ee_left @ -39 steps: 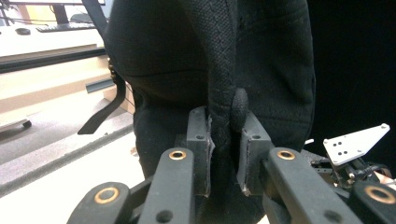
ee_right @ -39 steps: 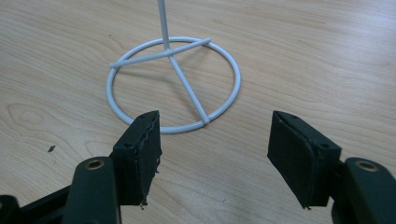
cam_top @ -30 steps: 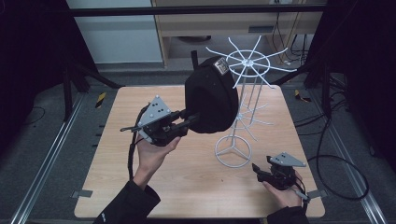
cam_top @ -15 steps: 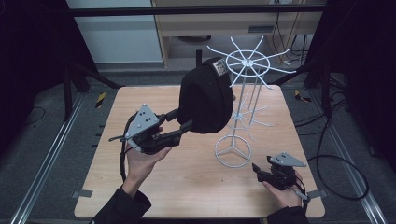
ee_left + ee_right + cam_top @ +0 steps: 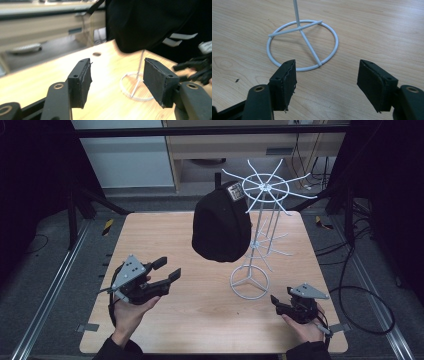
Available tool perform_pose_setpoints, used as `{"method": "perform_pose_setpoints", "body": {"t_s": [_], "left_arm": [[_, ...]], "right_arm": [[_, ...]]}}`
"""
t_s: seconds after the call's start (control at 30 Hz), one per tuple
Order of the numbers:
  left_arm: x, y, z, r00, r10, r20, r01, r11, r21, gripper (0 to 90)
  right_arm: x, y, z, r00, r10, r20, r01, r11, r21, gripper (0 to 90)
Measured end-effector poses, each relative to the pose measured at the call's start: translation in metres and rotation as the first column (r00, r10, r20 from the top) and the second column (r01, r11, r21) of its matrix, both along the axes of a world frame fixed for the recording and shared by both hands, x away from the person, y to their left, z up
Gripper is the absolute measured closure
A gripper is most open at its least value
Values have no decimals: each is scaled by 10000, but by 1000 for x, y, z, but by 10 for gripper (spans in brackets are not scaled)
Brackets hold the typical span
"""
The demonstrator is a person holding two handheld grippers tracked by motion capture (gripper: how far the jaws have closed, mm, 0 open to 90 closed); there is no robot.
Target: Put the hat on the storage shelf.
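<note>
High view: a wooden worktop (image 5: 150,245) fills the middle of the frame; a white wire stand (image 5: 260,235) rises right of centre, its ring base on the wood and spokes fanning out at the top; a black cap (image 5: 221,227) with a small label hangs from a spoke on the stand's left, clear of the worktop; at lower left a hand holds the left gripper (image 5: 167,270), jaws spread apart and holding nothing, well apart from the cap; at lower right the right gripper (image 5: 275,301) rests near the stand's base; its jaws are too small to judge here.

Left gripper view: the two black jaws stand wide apart around nothing; the cap (image 5: 150,22) hangs in the upper right; the stand's base ring (image 5: 132,85) lies between the jaws, farther off.

Right gripper view: the jaws gape, nothing between them; the stand's ring base (image 5: 303,45) lies on the worktop (image 5: 374,30) just beyond them, centre frame.
</note>
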State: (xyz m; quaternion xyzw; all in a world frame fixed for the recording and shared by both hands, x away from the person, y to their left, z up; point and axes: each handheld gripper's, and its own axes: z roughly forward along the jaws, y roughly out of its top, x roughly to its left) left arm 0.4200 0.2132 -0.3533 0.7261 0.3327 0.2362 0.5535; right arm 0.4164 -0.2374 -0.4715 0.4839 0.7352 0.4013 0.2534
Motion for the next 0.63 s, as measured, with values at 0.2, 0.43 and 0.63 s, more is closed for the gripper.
{"method": "perform_pose_setpoints", "body": {"t_s": [0.2,0.43,0.63], "left_arm": [[5,27,-41,9906,867,-1055,-830,9958,387,354],[13,49,-85,9586,1939,-2086,-1709,9775,1234,308],[18,67,-104,9297,2651,-2556,-2255,9586,1740,262]], "right_arm": [[0,-1,-1,10000,-58,-63,58,10000,55,302],[1,-4,-3,9999,-149,-48,149,9999,13,281],[1,-5,-4,9997,-217,-60,217,9998,-48,266]]}}
